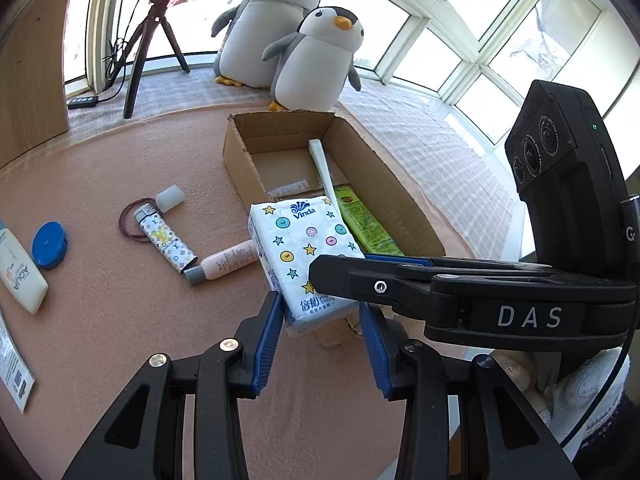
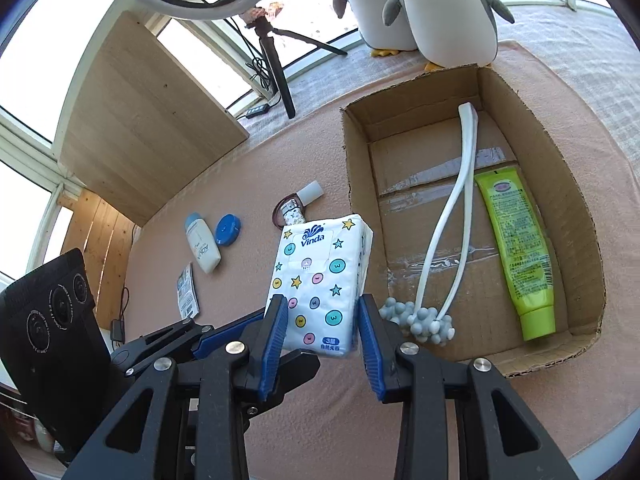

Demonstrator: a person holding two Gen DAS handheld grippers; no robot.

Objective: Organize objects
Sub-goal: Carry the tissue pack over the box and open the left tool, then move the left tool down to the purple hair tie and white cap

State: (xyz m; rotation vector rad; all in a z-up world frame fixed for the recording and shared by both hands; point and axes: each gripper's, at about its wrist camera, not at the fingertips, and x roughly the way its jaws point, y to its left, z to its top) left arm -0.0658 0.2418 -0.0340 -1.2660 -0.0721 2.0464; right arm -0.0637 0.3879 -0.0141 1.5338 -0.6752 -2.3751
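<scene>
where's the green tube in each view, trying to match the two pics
Left wrist: the green tube lies inside the cardboard box, right of centre, partly hidden behind the tissue pack.
Right wrist: the green tube lies in full view along the right side of the cardboard box, cap toward the camera.
Shared landmark: the white massager, beside the tube in both.
</scene>
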